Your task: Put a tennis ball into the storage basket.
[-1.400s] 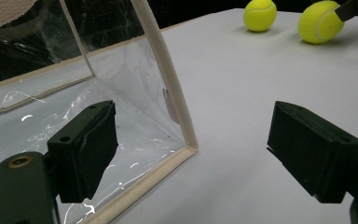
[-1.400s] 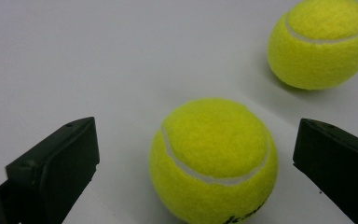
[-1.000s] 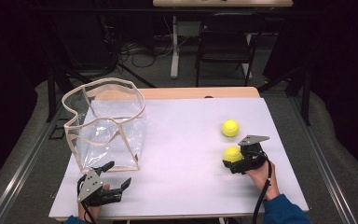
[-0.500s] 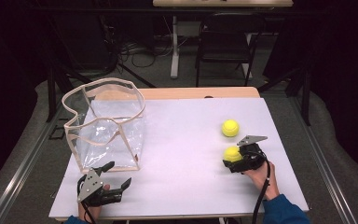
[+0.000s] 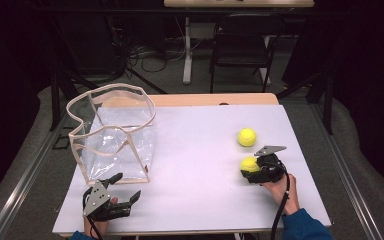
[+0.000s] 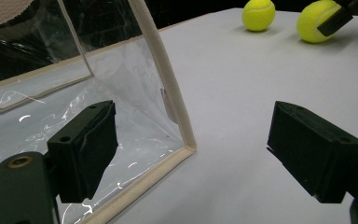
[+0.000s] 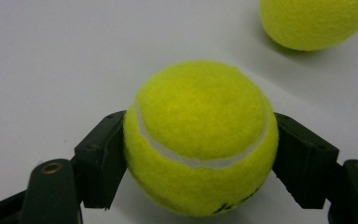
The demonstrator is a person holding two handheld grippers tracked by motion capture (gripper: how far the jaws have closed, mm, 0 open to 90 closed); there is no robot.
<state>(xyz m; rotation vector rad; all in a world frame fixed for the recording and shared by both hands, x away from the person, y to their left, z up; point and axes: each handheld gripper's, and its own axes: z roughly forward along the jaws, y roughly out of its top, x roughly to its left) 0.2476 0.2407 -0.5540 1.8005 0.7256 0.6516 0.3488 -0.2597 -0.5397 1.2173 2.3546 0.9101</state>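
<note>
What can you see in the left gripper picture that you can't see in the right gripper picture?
The left gripper view alone has the clear plastic bag with its cream trim, and the open left gripper beside its corner. The right gripper view alone has the close-up white seam and black print on the near tennis ball, pressed between the right gripper pads. Both share that ball, the second tennis ball and the white table.

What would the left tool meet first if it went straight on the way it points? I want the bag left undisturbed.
Probably the clear bag's cream-trimmed corner, lying between the open left tool's jaws; depth is hard to judge.
</note>
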